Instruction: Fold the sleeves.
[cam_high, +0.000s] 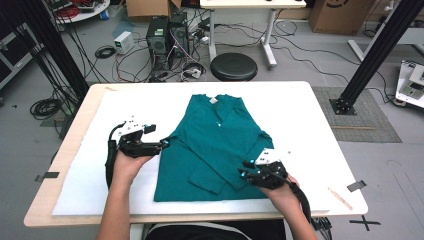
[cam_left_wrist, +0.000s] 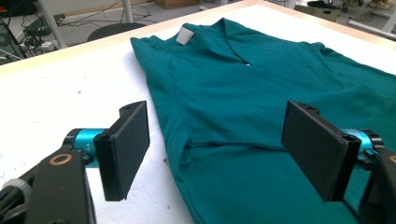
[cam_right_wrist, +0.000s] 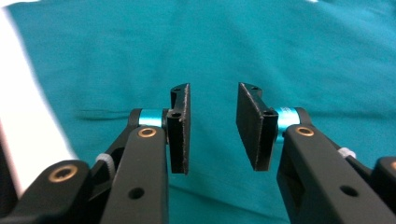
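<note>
A teal long-sleeved shirt (cam_high: 215, 145) lies flat on the white mat (cam_high: 125, 110), collar and white label (cam_high: 214, 100) at the far end, both sleeves folded in over the body. My left gripper (cam_high: 162, 144) hovers at the shirt's left edge, jaws wide open with nothing between them; in the left gripper view the gripper (cam_left_wrist: 217, 149) frames the shirt (cam_left_wrist: 243, 93) and its side seam. My right gripper (cam_high: 243, 175) sits over the folded right sleeve near the hem. In the right gripper view that gripper (cam_right_wrist: 212, 126) stands open a moderate gap above the cloth (cam_right_wrist: 233, 46), holding nothing.
The mat covers a wooden table (cam_high: 75, 145) with bare margins around the shirt. A strip of black tape (cam_high: 356, 186) lies at the table's right front corner. Beyond the far edge stand a black stool (cam_high: 233, 66), computer towers (cam_high: 167, 35) and cables on the floor.
</note>
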